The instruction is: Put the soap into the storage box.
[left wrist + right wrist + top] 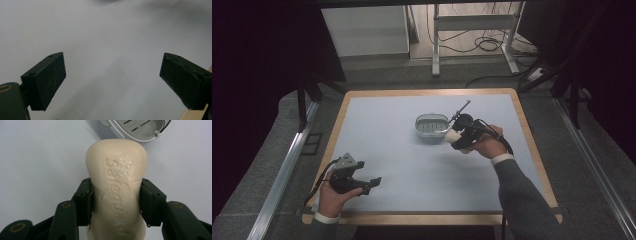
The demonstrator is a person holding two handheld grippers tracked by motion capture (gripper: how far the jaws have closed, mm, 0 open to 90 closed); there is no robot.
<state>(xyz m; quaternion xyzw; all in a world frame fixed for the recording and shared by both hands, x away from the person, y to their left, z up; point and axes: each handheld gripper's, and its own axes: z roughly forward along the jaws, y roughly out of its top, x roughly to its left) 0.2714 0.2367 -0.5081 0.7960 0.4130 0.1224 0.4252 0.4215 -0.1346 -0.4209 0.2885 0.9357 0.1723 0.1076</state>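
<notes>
Soap (116,185) just before soap dish (140,128)

Cream soap bar (116,187), silver dish (140,128)

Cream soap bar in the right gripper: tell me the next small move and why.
Probably carry it a little further forward over the oval metal soap dish, then lower it in. The right gripper is shut on the cream soap bar, and the dish lies just beyond the bar's far end, its slotted floor bare.

Dim high view, dark edges; close views soft, evenly lit.
</notes>
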